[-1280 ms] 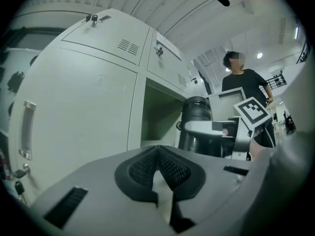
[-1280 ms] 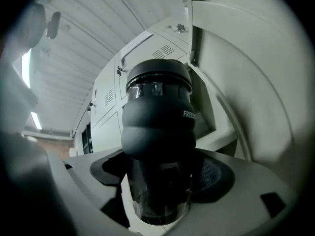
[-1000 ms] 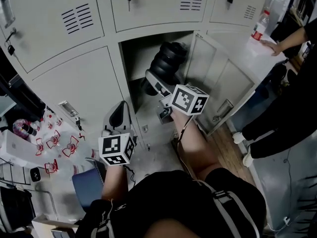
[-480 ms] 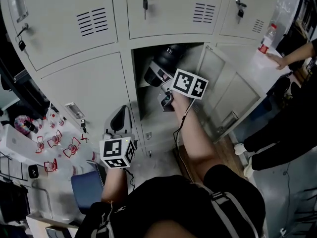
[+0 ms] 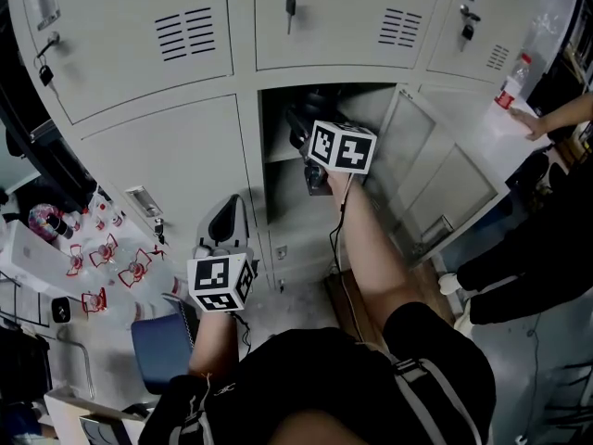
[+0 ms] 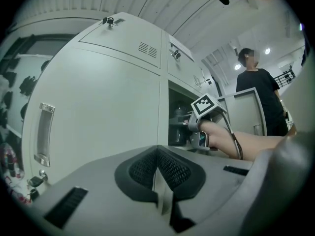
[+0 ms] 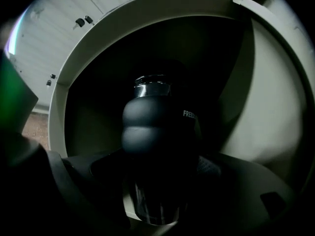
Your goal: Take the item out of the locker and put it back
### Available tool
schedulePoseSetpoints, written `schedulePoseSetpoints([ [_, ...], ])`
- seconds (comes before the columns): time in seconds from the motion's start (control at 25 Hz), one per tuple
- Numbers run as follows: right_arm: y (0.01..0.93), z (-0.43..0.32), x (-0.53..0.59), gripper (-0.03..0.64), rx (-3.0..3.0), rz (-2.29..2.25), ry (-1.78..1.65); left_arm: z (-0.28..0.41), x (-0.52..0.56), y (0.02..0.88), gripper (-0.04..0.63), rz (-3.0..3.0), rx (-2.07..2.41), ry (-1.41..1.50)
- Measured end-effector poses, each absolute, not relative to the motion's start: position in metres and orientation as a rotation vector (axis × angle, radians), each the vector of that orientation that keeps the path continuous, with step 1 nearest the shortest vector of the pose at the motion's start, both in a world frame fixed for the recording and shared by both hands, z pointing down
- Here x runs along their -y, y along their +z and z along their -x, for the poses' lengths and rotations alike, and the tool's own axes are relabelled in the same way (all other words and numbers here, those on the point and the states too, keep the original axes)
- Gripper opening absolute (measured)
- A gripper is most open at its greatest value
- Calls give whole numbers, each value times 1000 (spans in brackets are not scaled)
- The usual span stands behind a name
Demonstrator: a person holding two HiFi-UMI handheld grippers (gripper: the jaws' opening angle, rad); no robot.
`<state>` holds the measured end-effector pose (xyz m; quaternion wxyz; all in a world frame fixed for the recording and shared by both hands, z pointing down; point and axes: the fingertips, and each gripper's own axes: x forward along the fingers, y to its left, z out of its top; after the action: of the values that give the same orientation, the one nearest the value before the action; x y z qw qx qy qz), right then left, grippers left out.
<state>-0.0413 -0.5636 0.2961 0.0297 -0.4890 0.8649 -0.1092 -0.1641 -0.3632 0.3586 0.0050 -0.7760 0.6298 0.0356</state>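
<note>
A black bottle (image 7: 157, 132) with a rubbery grip and a metal cap sits between the jaws of my right gripper (image 7: 157, 181), which is shut on it. In the head view the right gripper (image 5: 320, 151) reaches into the open locker compartment (image 5: 371, 109), and only a dark bit of the bottle (image 5: 298, 124) shows past the marker cube. The locker door (image 5: 435, 184) stands swung open to the right. My left gripper (image 5: 224, 219) hangs low before the closed lower-left door, shut and empty, its pads (image 6: 147, 167) touching.
A person in black (image 6: 256, 97) stands at the right, one hand (image 5: 533, 123) on a white top beside a water bottle (image 5: 512, 80). Keys (image 5: 290, 3) hang in the upper doors. Red clips (image 5: 102, 258) and a blue chair (image 5: 162, 346) lie at the lower left.
My right gripper has carried the bottle up and into the open compartment. The left gripper has hardly moved.
</note>
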Motion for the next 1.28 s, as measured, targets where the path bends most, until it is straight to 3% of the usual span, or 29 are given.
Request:
schedulePoseSetpoints([
  [0.68,301,56,557,393,-2777,1513,-64,161,364,363,11,2443,-1954,92],
  [0.84,294,49,547,442,-2733,1459,-61,160,363,363,11,2444,-1954,87],
  [1.04,284,35,515,438,-2692,1439,59,156,363,362,12,2442,-1955,85],
  [1.12,282,26,494,392,-2659,1419,87,155,363,362,11,2445,-1953,85],
  [1.16,282,20,484,336,-2628,1426,101,153,364,363,11,2449,-1951,84],
  [1.28,288,-4,459,97,-2514,1516,153,148,364,364,11,2463,-1940,80],
])
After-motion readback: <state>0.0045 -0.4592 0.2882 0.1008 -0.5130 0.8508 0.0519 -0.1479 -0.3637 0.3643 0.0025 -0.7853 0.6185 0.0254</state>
